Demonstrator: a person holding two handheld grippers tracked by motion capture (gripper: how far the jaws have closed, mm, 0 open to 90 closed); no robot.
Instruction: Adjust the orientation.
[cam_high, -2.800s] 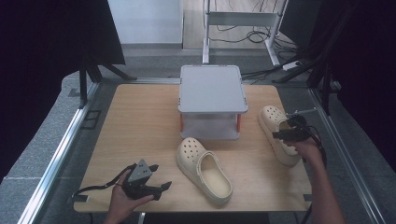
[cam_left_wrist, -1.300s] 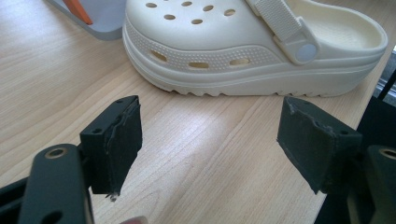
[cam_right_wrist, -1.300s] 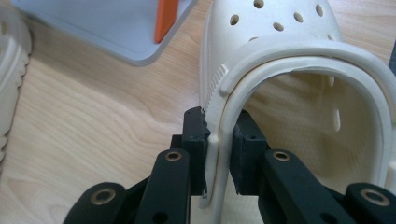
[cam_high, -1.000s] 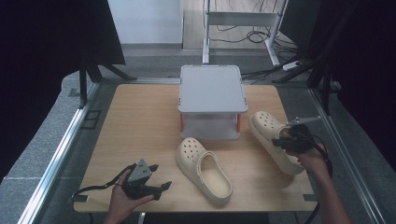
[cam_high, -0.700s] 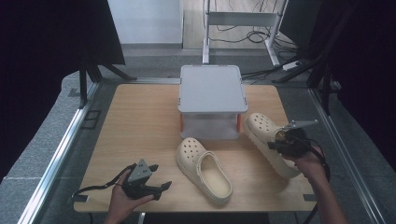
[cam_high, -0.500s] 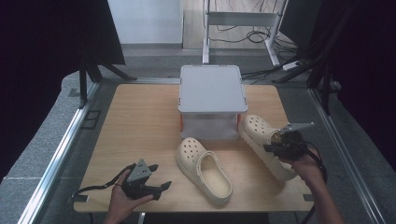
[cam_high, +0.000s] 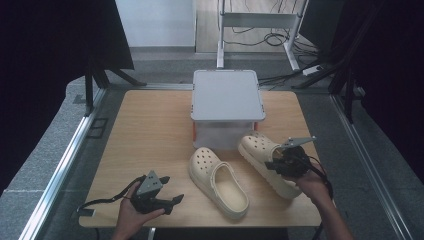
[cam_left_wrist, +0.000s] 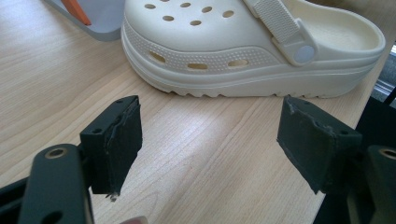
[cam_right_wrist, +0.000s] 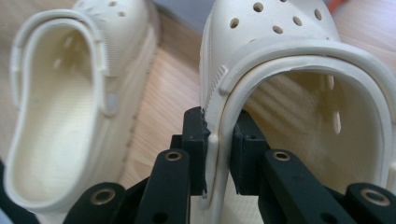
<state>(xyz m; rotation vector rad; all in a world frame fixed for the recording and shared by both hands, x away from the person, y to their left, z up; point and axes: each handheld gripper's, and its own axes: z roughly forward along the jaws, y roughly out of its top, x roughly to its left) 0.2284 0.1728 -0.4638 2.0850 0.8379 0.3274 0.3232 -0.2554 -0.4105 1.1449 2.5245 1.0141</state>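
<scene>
The right clog (cam_high: 266, 162), lower right, is being clenched by the right gripper (cam_high: 280, 163), crowding the grey box (cam_high: 226, 100) and the second clog (cam_high: 218, 180); the left gripper (cam_high: 169, 201) is lying released

No text, label, brand, number or sign can be read anywhere in these pictures. The clogs' strap rivets are too blurred to show a mark.
</scene>
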